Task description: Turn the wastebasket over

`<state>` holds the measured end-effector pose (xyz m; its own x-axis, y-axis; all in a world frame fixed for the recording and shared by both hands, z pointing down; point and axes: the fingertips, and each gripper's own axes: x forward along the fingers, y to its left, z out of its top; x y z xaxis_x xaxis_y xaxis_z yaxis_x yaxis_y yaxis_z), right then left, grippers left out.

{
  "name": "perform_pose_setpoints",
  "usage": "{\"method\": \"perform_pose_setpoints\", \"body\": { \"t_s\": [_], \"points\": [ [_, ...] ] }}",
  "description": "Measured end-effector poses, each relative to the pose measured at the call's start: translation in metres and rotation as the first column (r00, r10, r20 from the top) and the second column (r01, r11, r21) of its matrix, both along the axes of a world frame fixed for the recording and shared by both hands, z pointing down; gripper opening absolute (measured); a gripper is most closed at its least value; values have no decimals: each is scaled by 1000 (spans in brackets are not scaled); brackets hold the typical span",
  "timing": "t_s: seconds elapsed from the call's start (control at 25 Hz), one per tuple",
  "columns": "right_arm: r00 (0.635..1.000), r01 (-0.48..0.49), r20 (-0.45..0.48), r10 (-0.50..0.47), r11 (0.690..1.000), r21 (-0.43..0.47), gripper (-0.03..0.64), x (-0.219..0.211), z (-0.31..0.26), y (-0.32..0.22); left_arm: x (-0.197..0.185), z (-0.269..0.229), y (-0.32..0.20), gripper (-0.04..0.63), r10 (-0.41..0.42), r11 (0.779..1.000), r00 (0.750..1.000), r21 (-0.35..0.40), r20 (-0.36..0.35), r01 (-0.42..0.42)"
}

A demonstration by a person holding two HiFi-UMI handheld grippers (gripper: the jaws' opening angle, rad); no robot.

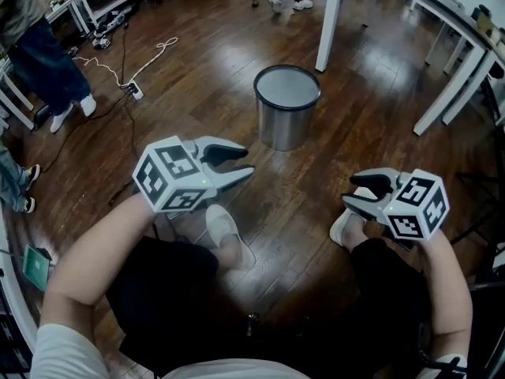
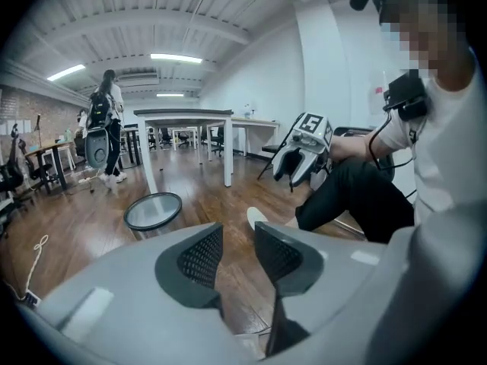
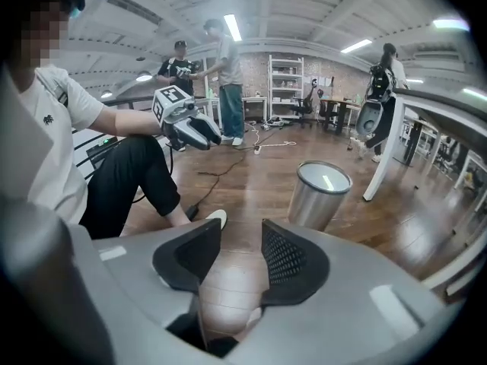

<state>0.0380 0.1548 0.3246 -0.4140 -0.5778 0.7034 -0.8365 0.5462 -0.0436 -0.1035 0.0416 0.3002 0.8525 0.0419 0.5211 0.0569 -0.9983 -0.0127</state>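
Observation:
The wastebasket is a silver metal cylinder with a dark ring round its top end. It stands on the wooden floor ahead of me, and also shows in the left gripper view and the right gripper view. My left gripper hovers nearer than the basket and to its left, jaws open with nothing between them. My right gripper hangs nearer than the basket and to its right, also open and empty. Neither touches the basket. Each gripper sees the other across my knees, the right and the left.
White table legs stand just behind and to the right of the basket. A power strip with a cable lies on the floor at the left. People stand at the far left. My white shoes rest on the floor below the grippers.

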Motion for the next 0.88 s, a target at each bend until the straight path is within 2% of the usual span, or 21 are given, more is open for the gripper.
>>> {"method": "perform_pose_setpoints", "body": {
  "t_s": [0.24, 0.4, 0.88],
  "points": [
    [999, -52, 13, 52, 998, 20, 167, -4, 1, 18, 2, 1, 12, 130, 37, 999, 999, 20, -11, -36],
    [997, -78, 7, 78, 997, 2, 163, -5, 9, 27, 4, 0, 20, 130, 58, 998, 998, 22, -13, -57],
    [993, -116, 27, 115, 993, 16, 161, 2, 4, 39, 13, 8, 34, 130, 97, 995, 995, 29, 19, -98]
  ]
}}
